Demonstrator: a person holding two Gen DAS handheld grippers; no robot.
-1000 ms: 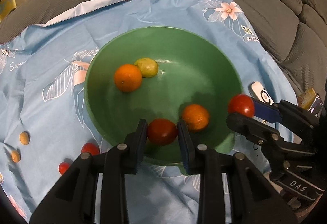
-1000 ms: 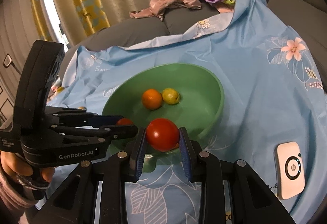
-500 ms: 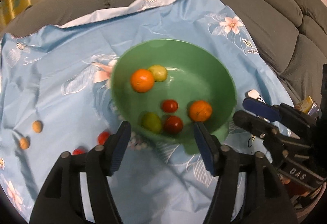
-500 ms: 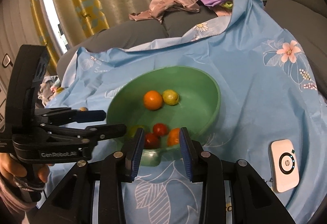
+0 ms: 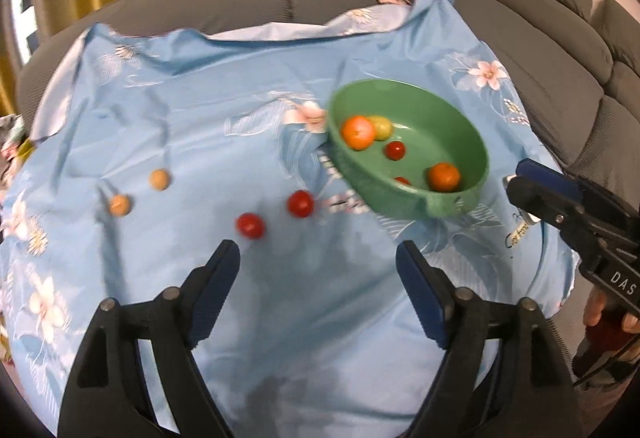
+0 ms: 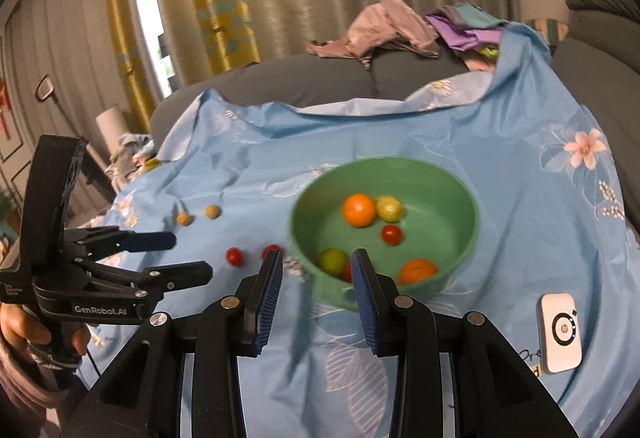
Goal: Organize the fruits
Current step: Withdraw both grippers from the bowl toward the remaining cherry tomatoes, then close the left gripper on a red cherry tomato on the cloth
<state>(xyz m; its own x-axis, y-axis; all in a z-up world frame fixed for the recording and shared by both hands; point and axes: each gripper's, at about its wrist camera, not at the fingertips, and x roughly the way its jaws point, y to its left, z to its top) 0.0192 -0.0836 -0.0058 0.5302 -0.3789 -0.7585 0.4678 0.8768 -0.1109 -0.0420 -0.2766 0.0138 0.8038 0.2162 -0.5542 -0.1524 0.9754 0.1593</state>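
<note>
A green bowl [image 5: 472,142] [image 6: 464,198] sits on the blue flowered cloth and holds two oranges [image 5: 358,133], a yellow-green fruit [image 6: 389,208], a green fruit [image 6: 333,259] and small red tomatoes [image 6: 391,235]. Two red tomatoes [image 5: 250,225] [image 5: 300,203] and two small tan fruits [image 5: 159,179] [image 5: 119,205] lie loose on the cloth left of the bowl. My left gripper [image 5: 318,278] is open and empty, raised above the cloth near the loose tomatoes. My right gripper [image 6: 318,278] is open and empty, in front of the bowl.
A white round-buttoned device [image 6: 560,332] lies on the cloth right of the bowl. Crumpled clothes [image 6: 384,30] lie on the grey sofa back. Grey sofa cushions [image 5: 560,50] rise at the right. Curtains hang behind.
Both grippers let go of their red tomatoes into the bowl, opened, and drew back. The left one swung left toward the loose fruits.
</note>
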